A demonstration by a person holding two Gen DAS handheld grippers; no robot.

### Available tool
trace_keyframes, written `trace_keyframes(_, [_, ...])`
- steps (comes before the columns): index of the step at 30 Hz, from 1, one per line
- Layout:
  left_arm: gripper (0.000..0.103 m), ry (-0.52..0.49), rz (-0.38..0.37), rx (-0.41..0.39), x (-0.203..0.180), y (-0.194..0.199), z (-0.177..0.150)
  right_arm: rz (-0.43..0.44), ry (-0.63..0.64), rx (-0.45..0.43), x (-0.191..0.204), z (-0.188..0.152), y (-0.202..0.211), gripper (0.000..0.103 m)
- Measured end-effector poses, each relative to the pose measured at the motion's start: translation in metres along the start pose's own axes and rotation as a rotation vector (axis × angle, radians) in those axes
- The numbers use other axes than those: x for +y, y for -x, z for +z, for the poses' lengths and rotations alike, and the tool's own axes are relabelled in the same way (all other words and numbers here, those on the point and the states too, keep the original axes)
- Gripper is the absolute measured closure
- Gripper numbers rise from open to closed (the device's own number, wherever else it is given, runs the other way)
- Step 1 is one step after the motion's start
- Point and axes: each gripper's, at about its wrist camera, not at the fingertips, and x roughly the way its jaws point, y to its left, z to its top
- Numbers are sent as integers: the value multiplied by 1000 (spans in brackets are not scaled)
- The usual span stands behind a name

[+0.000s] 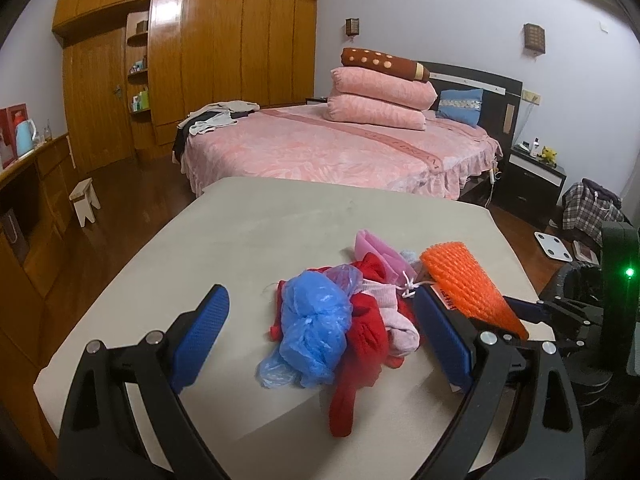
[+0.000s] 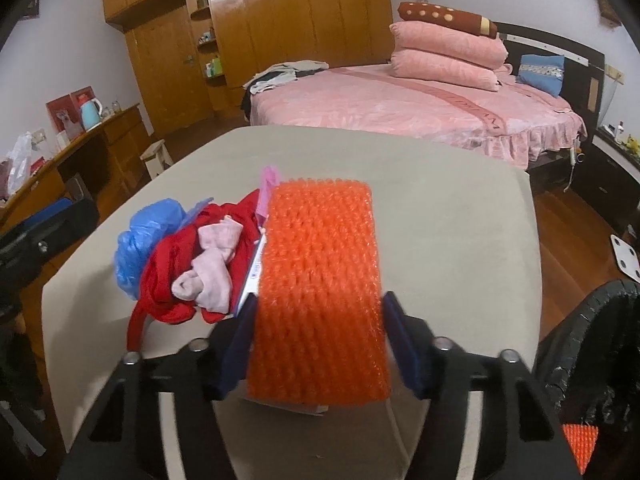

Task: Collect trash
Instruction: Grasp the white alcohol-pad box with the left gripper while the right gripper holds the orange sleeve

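On the beige table lies a pile: a crumpled blue plastic bag, red cloth, pale pink socks and a pink sheet. My left gripper is open, its blue fingers on either side of the pile. My right gripper is shut on an orange foam net sleeve, held just right of the pile; the sleeve also shows in the left wrist view.
A black-lined trash bin stands at the table's right, with an orange net piece in it. A pink bed is behind the table. A small stool and a white scale are on the wood floor.
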Motion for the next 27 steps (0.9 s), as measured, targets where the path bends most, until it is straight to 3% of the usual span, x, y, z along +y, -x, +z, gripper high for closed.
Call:
trace_keyframes(4, [12, -6, -8, -3, -5, 2, 2, 28, 1, -1, -2, 0, 5, 78])
trace_keyframes(16, [12, -23, -54, 0, -39, 4, 0, -21, -68, -74, -32, 1, 47, 79])
trace_keyframes(24, [12, -21, -109, 50, -83, -9, -14, -71, -122, -94, -63, -13, 79, 79])
trace_keyframes(27, [19, -39, -106, 67, -104, -17, -19, -82, -138, -101, -73, -15, 85, 79])
